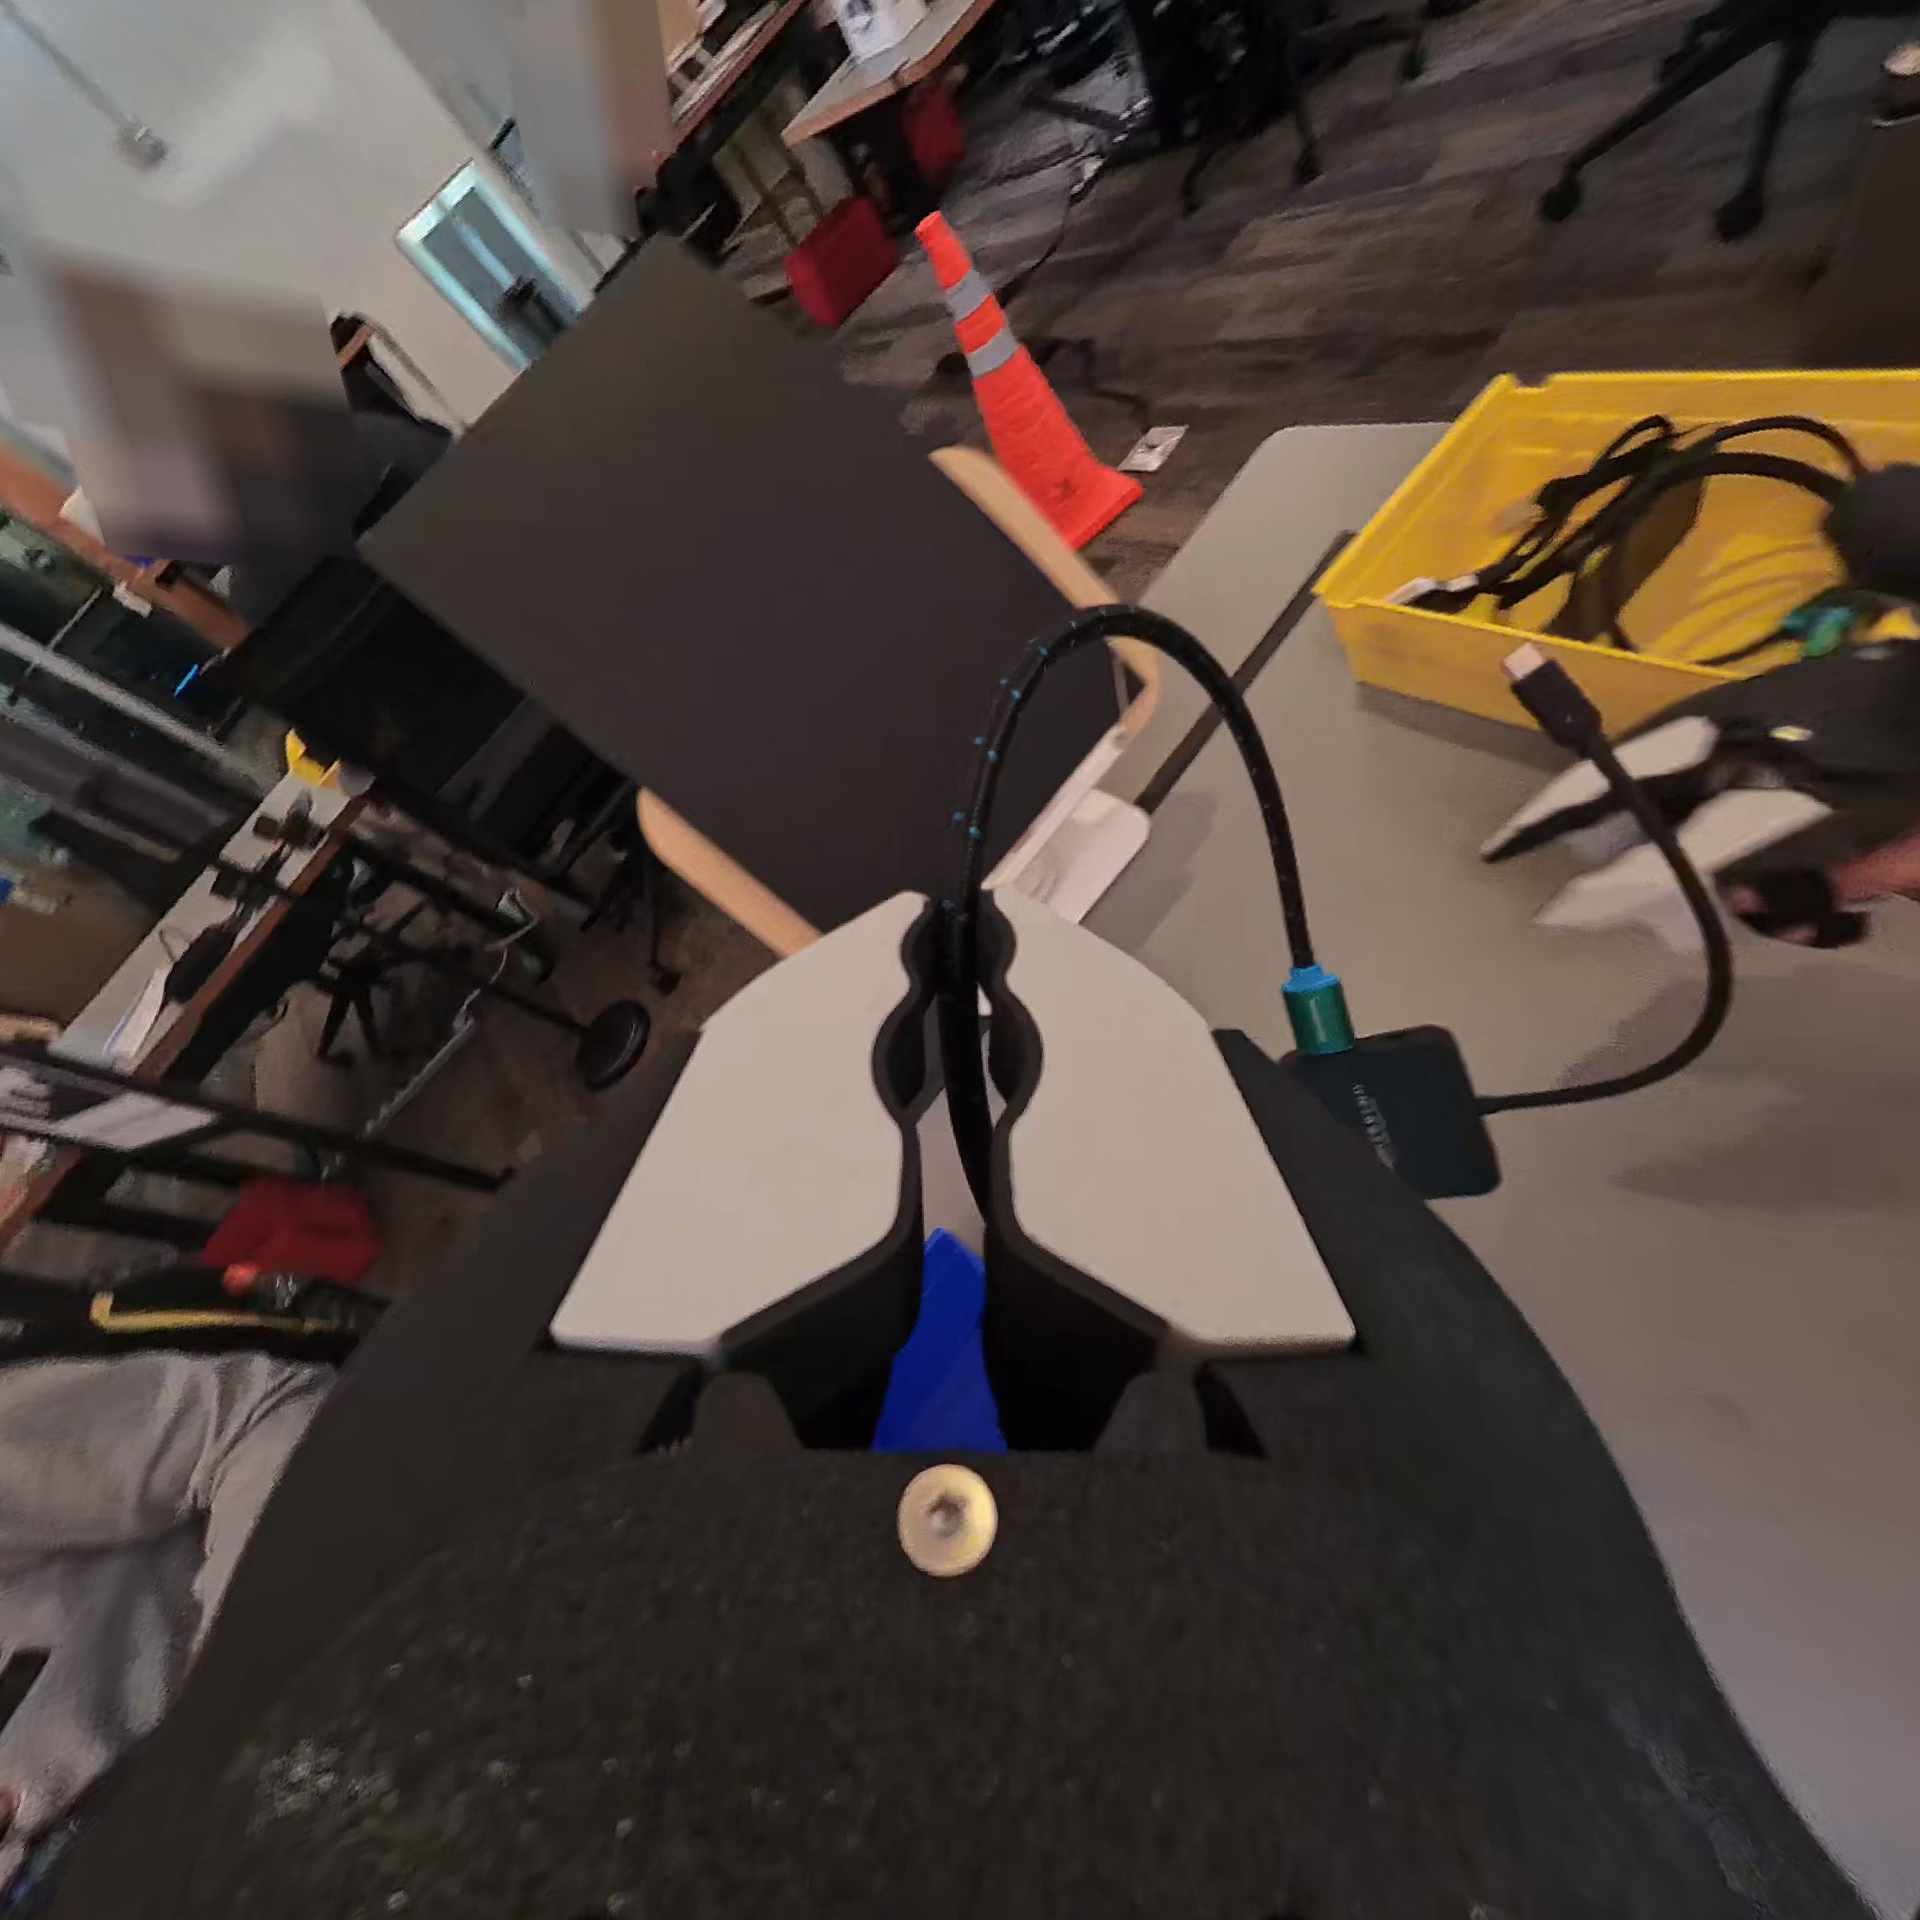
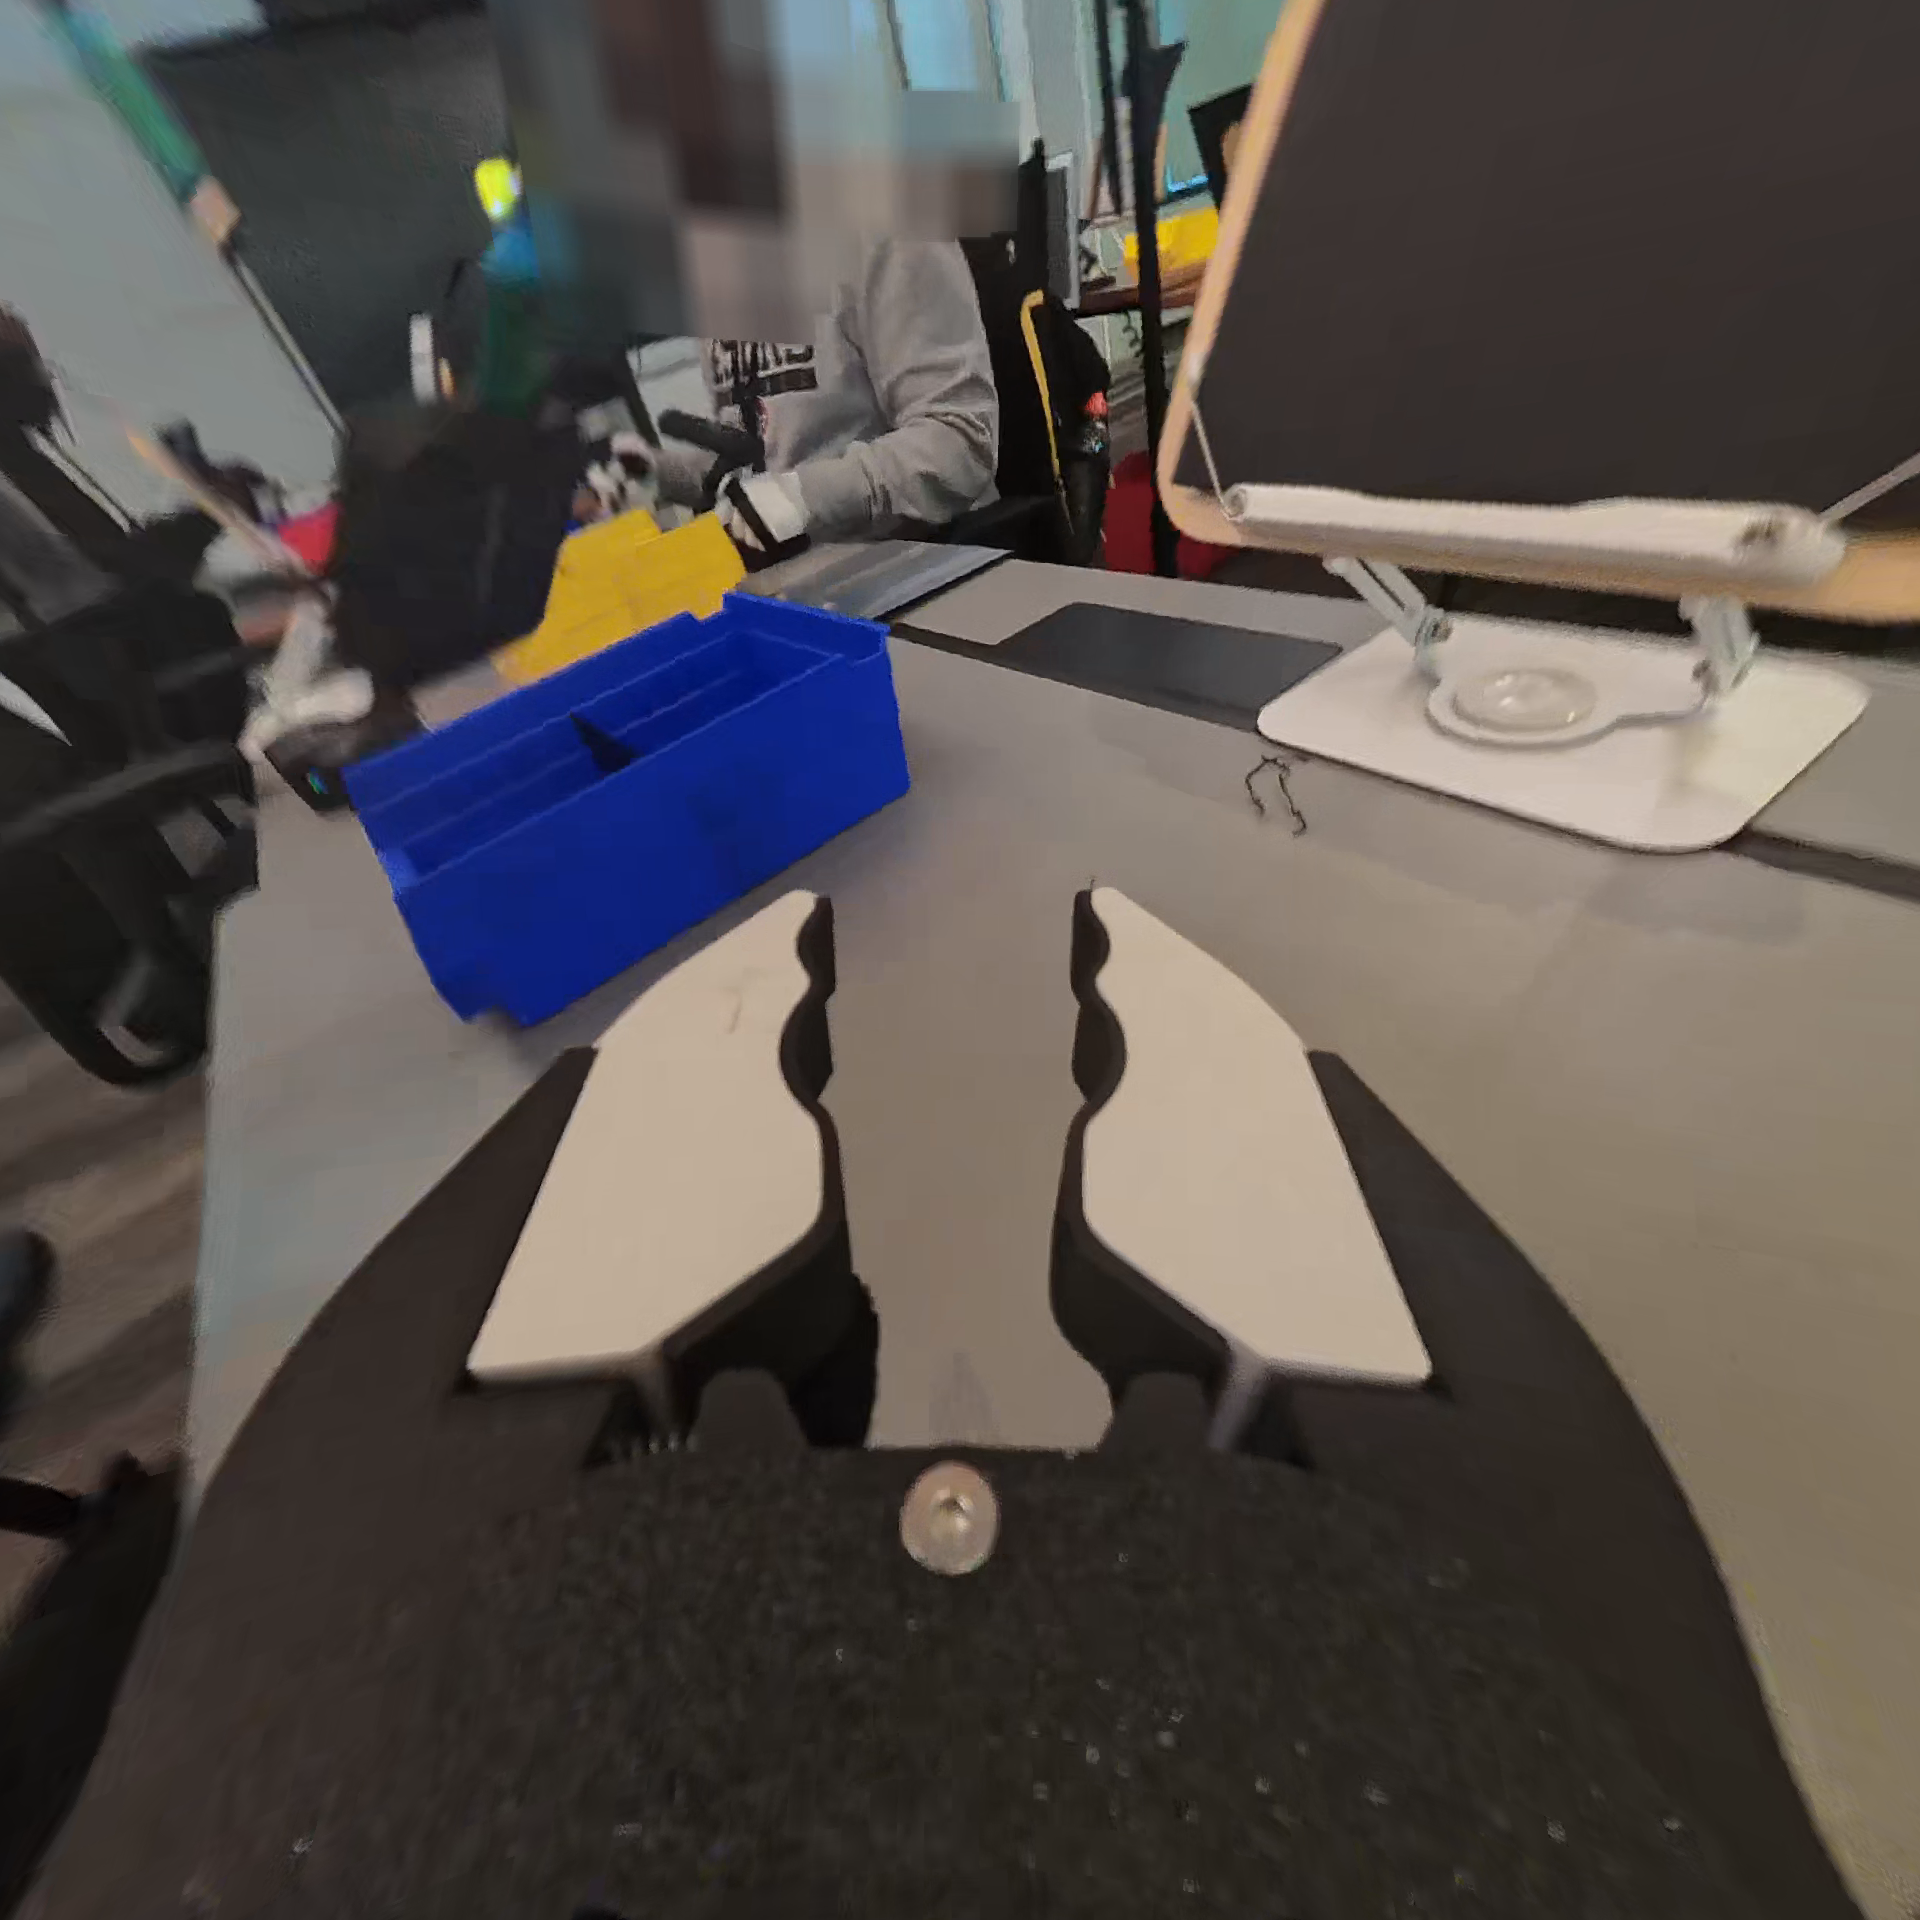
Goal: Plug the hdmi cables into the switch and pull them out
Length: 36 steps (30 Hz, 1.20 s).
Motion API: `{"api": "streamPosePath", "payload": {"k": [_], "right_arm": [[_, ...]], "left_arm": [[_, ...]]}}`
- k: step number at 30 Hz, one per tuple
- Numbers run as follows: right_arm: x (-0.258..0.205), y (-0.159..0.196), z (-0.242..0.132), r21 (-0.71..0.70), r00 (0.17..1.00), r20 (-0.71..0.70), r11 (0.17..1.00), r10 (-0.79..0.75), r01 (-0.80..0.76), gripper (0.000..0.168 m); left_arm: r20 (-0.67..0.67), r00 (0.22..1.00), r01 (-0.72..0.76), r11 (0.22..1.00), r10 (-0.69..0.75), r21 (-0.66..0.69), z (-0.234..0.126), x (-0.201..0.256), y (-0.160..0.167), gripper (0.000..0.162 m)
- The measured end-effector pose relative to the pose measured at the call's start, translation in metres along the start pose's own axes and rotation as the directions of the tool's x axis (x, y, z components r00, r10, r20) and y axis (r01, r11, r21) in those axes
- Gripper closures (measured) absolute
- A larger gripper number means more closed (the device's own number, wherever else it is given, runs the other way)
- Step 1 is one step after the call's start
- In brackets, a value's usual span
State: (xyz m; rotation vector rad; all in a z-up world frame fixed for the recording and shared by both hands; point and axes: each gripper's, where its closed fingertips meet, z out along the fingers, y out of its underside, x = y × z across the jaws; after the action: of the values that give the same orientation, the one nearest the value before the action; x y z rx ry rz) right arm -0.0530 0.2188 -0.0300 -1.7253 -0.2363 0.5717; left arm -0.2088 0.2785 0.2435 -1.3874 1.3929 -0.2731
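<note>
- Closest in the left wrist view is the left gripper point(image 1: 961, 935), with its jaws squeezed tight on a black braided HDMI cable point(image 1: 1174, 665).
- That cable loops up out of the tips and bends back down to a teal plug point(image 1: 1317, 1006), which sits in the small dark switch point(image 1: 1403, 1107) on the grey table point(image 1: 1558, 1403).
- I think the job now is pulling the plug out. The left gripper holds the cord, not the plug, so a straight, slow pull along the plug would be kinder than a yank.
- The switch looks light and may slide, so something should hold it down.
- It tilts to one side, with its tips pointing out past the table edge.
- A thin black cord point(image 1: 1694, 935) runs from the switch to a loose end in the air.
- The right gripper point(image 2: 951, 914) is open and holds nothing. It hovers low over the table, level, pointing at a blue bin point(image 2: 644, 831).
- Farther off sit a yellow bin point(image 1: 1455, 634) of cables and a white stand point(image 2: 1558, 769).
</note>
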Motion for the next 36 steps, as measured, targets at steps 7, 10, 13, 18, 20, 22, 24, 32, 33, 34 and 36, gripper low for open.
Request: {"api": "streamPosePath", "payload": {"k": [7, 10, 13, 18, 20, 22, 24, 32, 33, 34, 36], "right_arm": [[-0.014, -0.018, -0.030, -0.066, 0.854, 0.221, 0.881, 0.470, -0.468, 0.125], [-0.034, -0.014, -0.049, -0.096, 0.854, 0.219, 0.882, 0.471, -0.462, 0.121], [-0.051, -0.003, -0.048, -0.141, 0.870, 0.210, 0.894, 0.446, -0.425, 0.121], [-0.061, 0.016, -0.031, -0.197, 0.881, 0.179, 0.894, 0.437, -0.404, 0.120], [-0.058, 0.027, -0.026, -0.218, 0.892, 0.132, 0.890, 0.433, -0.400, 0.121], [-0.053, 0.038, -0.022, -0.238, 0.913, 0.070, 0.896, 0.401, -0.375, 0.122], [-0.048, 0.047, -0.018, -0.256, 0.936, 0.019, 0.906, 0.352, -0.336, 0.124], [-0.050, 0.054, 0.006, -0.222, 0.908, 0.085, 0.896, 0.410, -0.384, 0.149], [-0.048, 0.054, 0.007, -0.206, 0.911, 0.080, 0.901, 0.405, -0.382, 0.151], [-0.047, 0.053, 0.006, -0.192, 0.922, 0.080, 0.914, 0.378, -0.358, 0.154], [-0.039, 0.054, 0.004, -0.184, 0.973, 0.034, 0.958, 0.229, -0.219, 0.154]], "left_arm": [[-0.066, 0.979, -0.194, 0.980, 0.191, -0.034, 0.022, 0.095, -0.023, 0.156], [-0.021, 0.976, -0.219, 0.973, 0.218, -0.073, 0.033, 0.111, -0.024, 0.156], [-0.056, 0.981, -0.189, 0.980, 0.185, -0.064, 0.043, 0.130, -0.028, 0.156], [-0.094, 0.983, -0.162, 0.985, 0.156, -0.065, 0.055, 0.148, -0.028, 0.156], [-0.114, 0.983, -0.151, 0.986, 0.143, -0.067, 0.056, 0.153, -0.026, 0.156], [-0.125, 0.984, -0.138, 0.988, 0.130, -0.062, 0.056, 0.157, -0.025, 0.156], [-0.159, 0.981, -0.116, 0.992, 0.108, -0.042, 0.054, 0.164, -0.027, 0.156], [-0.209, 0.970, -0.126, 0.992, 0.121, -0.011, 0.045, 0.187, -0.037, 0.156], [-0.218, 0.969, -0.122, 0.993, 0.118, -0.003, 0.042, 0.189, -0.038, 0.156], [-0.224, 0.968, -0.116, 0.993, 0.114, 0.003, 0.039, 0.191, -0.038, 0.156], [-0.204, 0.974, -0.100, 0.995, 0.099, 0.005, 0.031, 0.185, -0.032, 0.156]]}}
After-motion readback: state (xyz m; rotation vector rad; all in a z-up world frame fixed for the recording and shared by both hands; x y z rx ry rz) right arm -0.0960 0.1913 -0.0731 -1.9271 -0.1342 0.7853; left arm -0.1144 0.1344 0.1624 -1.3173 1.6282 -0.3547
